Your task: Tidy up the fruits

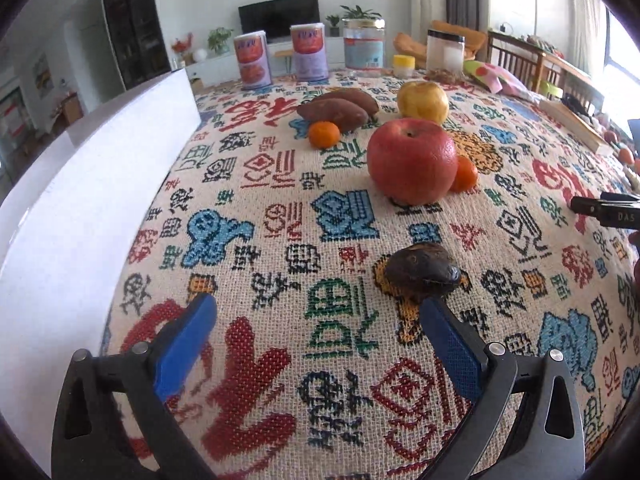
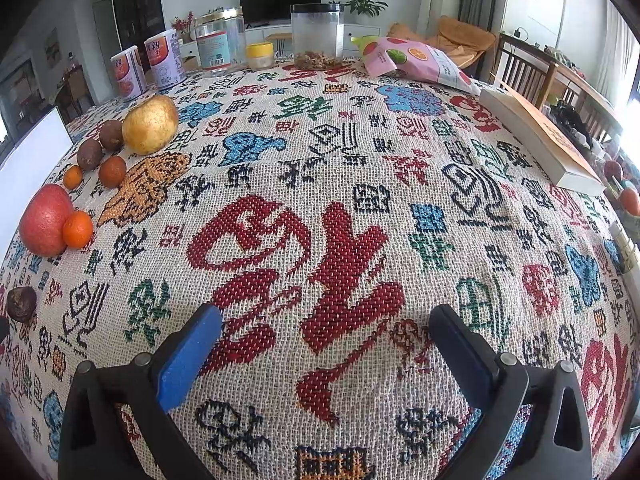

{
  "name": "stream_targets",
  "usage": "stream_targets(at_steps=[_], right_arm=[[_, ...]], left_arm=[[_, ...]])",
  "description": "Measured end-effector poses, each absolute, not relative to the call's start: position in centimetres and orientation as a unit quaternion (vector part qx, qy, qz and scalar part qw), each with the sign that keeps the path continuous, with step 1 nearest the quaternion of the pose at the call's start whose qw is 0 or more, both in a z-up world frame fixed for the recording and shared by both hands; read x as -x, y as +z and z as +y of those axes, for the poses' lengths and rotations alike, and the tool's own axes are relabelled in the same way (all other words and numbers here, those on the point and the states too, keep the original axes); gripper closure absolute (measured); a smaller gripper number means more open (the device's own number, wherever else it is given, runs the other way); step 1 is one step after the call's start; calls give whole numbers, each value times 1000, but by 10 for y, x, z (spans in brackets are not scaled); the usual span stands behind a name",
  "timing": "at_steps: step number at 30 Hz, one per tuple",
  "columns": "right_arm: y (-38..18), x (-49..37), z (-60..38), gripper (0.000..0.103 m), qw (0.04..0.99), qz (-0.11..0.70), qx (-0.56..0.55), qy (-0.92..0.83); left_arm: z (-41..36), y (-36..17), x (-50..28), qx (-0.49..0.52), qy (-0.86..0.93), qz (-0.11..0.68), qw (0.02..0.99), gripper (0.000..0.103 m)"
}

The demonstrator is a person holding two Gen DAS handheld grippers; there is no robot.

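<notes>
1. Along the far edge of the patterned tablecloth (image 2: 320,184) stand containers: two printed tins (image 2: 128,70), a clear jar with a gold lid (image 2: 218,40) whose contents cannot be made out, a small yellow-lidded jar (image 2: 260,55), and a tall clear canister (image 2: 318,34) with a shallow layer of brown bits at its bottom.
2. A pink snack bag (image 2: 416,60) lies beside the canister; a book (image 2: 540,140) lies near the right edge; a white board (image 1: 88,200) stands on the left.
3. The fruits sit left of centre: one red apple (image 1: 412,160) touching a tangerine (image 1: 466,174); one yellow pear (image 1: 422,100); a second tangerine (image 1: 324,134) by two sweet potatoes (image 1: 340,110); one dark wrinkled fruit (image 1: 424,270) nearest.
4. The left gripper (image 1: 318,312) is spread wide, nothing between its fingers; the dark fruit lies just beyond its right fingertip.
5. The right gripper (image 2: 326,320) is spread wide over bare cloth, well apart from the fruit.
</notes>
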State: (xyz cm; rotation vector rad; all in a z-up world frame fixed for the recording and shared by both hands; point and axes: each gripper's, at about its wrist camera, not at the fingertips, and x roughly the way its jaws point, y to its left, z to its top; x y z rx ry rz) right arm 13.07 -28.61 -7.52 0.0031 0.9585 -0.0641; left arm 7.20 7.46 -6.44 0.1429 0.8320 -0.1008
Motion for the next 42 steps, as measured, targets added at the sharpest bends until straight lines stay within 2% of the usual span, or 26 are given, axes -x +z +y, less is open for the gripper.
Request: stream_targets(at_steps=[8,42], right_arm=[[-75,-131,-286,0,887,461,-2,-31],[-75,-132,-286,0,887,461,-3,-30]], left_arm=[[81,-77,-83,-32,-58,447,892,1],[81,-78,-84,-32,-57,446,893,0]])
